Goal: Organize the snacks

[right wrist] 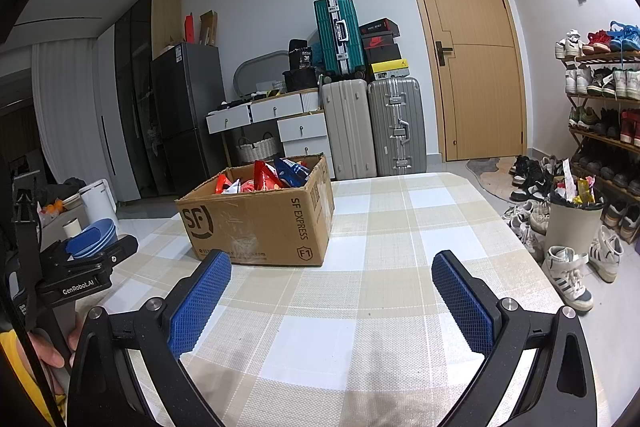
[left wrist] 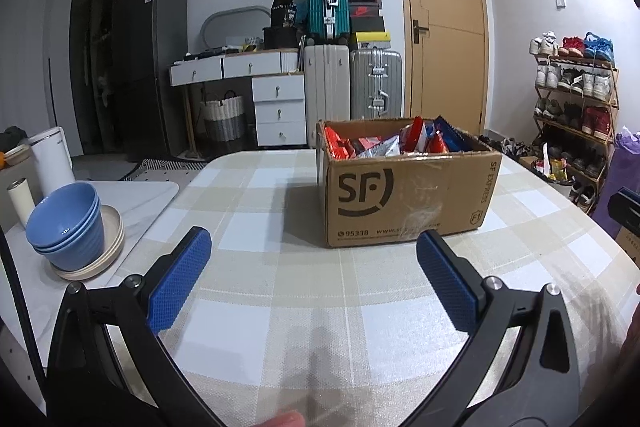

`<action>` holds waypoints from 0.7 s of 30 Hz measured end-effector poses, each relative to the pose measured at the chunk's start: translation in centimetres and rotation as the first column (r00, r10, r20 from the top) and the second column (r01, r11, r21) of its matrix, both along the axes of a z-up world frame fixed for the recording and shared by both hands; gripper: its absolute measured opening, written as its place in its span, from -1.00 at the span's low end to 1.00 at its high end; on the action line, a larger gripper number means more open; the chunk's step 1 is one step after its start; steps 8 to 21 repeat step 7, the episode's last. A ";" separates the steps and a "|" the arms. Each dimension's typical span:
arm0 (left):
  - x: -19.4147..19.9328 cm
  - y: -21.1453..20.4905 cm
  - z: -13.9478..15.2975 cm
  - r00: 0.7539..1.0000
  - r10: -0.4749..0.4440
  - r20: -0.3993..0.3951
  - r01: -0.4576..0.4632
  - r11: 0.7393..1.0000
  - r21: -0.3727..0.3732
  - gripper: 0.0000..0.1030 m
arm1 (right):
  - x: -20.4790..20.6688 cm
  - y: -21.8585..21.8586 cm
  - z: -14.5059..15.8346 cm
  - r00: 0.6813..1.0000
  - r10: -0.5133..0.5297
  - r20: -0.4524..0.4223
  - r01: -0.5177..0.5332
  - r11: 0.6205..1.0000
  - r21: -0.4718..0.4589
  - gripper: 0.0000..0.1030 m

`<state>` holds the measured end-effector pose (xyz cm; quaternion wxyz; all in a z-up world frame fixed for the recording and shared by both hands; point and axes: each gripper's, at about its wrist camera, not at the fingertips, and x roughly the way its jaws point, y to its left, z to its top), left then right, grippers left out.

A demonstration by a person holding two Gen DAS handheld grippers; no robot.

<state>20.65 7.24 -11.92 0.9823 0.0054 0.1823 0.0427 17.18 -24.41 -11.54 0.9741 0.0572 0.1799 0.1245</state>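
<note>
Crinkly snack bags heaped in box at 12 o'clock could snag and spill, w/ both your left tool & right tool spread, empty.

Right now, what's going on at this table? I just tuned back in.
A person holds a gripper in each hand over the checked tablecloth. The left gripper and the right gripper are both open and hold nothing. A cardboard SF Express box stands on the table ahead of them, open at the top and full of snack packets. No snacks lie on the cloth. A stack of blue bowls sits off to the left on a white surface.
</note>
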 end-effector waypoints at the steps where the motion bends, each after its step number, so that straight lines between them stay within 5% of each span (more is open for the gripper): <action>1: 0.0 0.0 0.0 1.000 -0.004 0.003 0.004 1.000 -0.005 1.00 | 0.0 0.0 0.0 1.000 0.000 0.000 0.000 1.000 -0.001 0.99; 21: -0.4 0.3 0.1 1.000 0.018 0.025 -0.018 1.000 -0.015 1.00 | 0.0 0.0 0.0 1.000 0.000 0.000 0.000 1.000 -0.002 0.99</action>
